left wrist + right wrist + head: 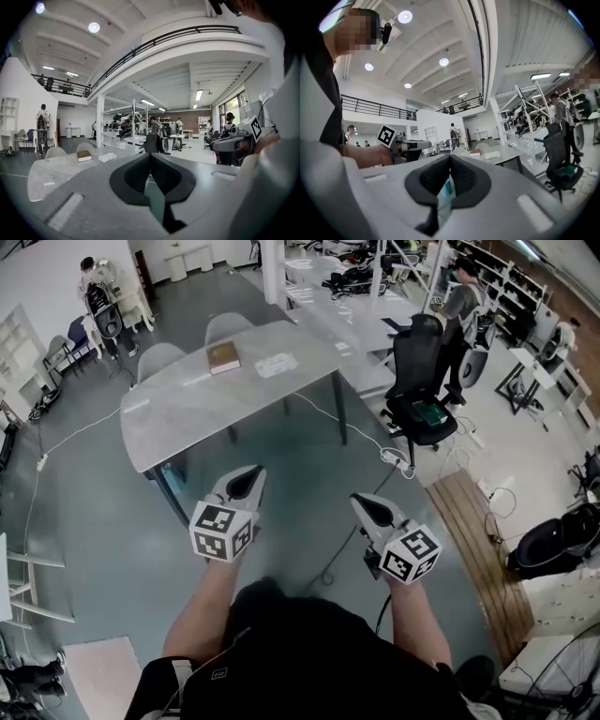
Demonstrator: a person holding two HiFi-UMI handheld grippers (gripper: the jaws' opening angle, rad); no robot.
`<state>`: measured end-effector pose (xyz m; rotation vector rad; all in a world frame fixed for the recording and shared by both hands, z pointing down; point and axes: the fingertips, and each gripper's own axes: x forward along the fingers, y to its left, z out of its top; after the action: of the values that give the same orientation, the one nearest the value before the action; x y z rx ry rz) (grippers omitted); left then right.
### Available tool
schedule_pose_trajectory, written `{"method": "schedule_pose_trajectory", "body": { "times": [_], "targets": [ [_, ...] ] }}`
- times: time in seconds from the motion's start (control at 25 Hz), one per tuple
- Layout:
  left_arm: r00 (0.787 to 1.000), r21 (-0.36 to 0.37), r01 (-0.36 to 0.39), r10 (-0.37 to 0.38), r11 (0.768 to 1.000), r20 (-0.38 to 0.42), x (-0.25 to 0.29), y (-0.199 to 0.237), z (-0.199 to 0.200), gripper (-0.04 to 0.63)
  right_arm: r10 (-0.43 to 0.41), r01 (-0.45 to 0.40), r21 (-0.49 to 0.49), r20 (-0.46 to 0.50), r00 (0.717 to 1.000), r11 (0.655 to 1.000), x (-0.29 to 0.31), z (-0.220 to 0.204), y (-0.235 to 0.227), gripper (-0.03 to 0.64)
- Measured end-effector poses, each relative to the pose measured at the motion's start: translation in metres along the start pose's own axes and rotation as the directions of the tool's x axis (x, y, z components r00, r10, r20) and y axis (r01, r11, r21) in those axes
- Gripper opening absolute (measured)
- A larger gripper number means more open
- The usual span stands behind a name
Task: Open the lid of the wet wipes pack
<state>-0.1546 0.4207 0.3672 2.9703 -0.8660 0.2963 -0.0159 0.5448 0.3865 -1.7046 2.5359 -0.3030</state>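
1. Two tongs, left (251, 472) and right (364, 502), are pinched shut and empty over bare floor. The wet wipes pack (277, 364) lies on the counter (178, 413) well ahead, beside a book (223, 357). I judge this the approach stage.
2. Left gripper view: the pack sits just right of the book. The next move calls for reaching the counter's near edge.
3. Right gripper view: open floor ahead, with an office chair (562, 154) off to the right.
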Motion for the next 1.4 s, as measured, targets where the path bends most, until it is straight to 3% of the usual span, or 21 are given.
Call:
{"method": "schedule_pose_trajectory", "body": {
  "times": [0.36,0.64,1.04,1.4],
  "targets": [
    [1.0,-0.001,0.017,-0.017,1.0,-0.002,0.028,0.005,0.0,0.011,-0.019,0.019,0.025,-0.015,1.0,1.0,0.008,-0.005,-0.023,0.003],
    [0.999,-0.012,0.047,-0.047,0.999,0.011,0.082,0.036,0.004,0.011,-0.046,0.047,0.022,-0.032,0.998,0.999,0.045,0.001,-0.063,0.003],
    [0.996,-0.046,0.086,-0.086,0.995,-0.006,0.187,0.131,0.001,0.011,-0.052,0.055,0.029,-0.093,0.994,0.998,0.161,0.006,-0.136,0.003],
    [0.994,-0.086,0.093,-0.097,0.992,-0.047,0.242,0.25,-0.023,0.011,0.037,-0.029,0.047,-0.176,0.984,0.998,0.325,-0.001,-0.155,0.003]
  ]
}}
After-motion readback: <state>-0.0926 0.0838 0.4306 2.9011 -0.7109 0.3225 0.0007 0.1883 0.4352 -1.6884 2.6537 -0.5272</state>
